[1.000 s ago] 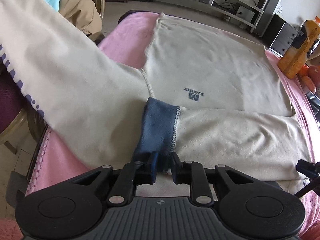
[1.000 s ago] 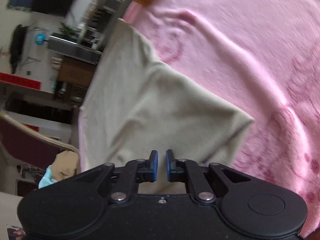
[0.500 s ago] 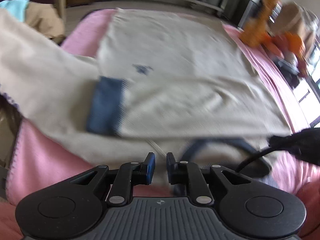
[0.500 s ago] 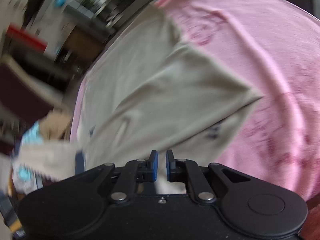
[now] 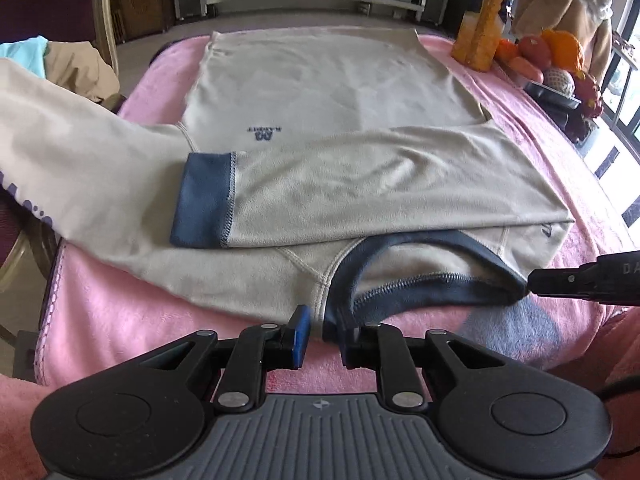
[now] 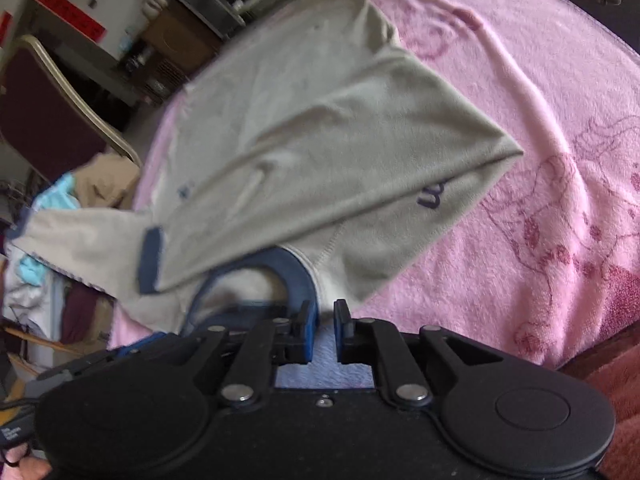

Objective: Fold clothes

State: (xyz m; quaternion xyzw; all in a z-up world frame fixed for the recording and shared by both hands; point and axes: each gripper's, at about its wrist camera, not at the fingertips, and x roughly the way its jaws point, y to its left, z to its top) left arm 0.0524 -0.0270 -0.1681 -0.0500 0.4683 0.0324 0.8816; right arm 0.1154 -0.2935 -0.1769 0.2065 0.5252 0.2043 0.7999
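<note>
Far left, beyond the bench edge: a chair (image 5: 105,20) heaped with spare clothes (image 5: 76,66). Next to that, one long sleeve (image 5: 80,152) of the beige shirt (image 5: 328,92), trailing off the left side of the bench. Shirt itself spread flat on the pink blanket (image 5: 100,320) covering the bench, hem at the far end, small dark logo near the middle. Other sleeve (image 5: 380,184) folded across the chest, ending on the left in a navy cuff (image 5: 202,200) that rests on the first sleeve. Nearer the camera, in the middle: left gripper (image 5: 324,336), fingers part-open and opening, the near edge of the navy collar (image 5: 420,292) and a strip of beige seam standing between them, the left pad's blue face just clear of the cloth. Collar lying open in a loop. At its right end, the dark tip of the right gripper (image 6: 326,320), right up against the collar edge; from its own camera, fingers only a narrow slit apart, pale cloth showing in the gap, nothing clearly pinched. Far right, at the back corner: an orange bottle (image 5: 480,20) and a pile of fruit (image 5: 552,52).
</note>
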